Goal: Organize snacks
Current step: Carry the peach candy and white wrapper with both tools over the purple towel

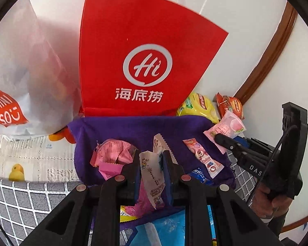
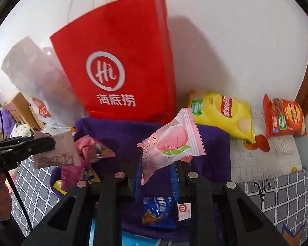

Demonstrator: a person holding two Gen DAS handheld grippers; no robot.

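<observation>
1. Carrying two packets at once is shown: the left gripper (image 1: 153, 170) is clamped on a cream sachet (image 1: 152, 176), and the right gripper (image 2: 157, 171) is clamped on a pink peach packet (image 2: 170, 143). Both packets are held above the purple cloth (image 1: 133, 129).
2. Loose snacks are seen lying on the cloth: a crumpled pink wrapper (image 1: 113, 151) at the left, a strawberry stick packet (image 1: 203, 157) at the right, and a blue biscuit pack (image 2: 158, 211) at the near edge.
3. A red paper bag (image 1: 137, 47) stands at the far edge of the cloth against the wall, with a white shopping bag (image 1: 20, 82) to its left. A yellow crisp bag (image 2: 223, 114) and an orange crisp bag (image 2: 283, 116) lie far right, off the cloth.
4. The destination of the held packets cannot be told; a grouping by kind is judged likely.
5. Each packet is best kept pinched by its body, not by the crimped seal, since thin film may be expected to slip.
6. The grippers should be kept apart so that the hanging packets are not tangled.
7. Release is best made low over the chosen spot, so that neighbouring snacks are not scattered.
</observation>
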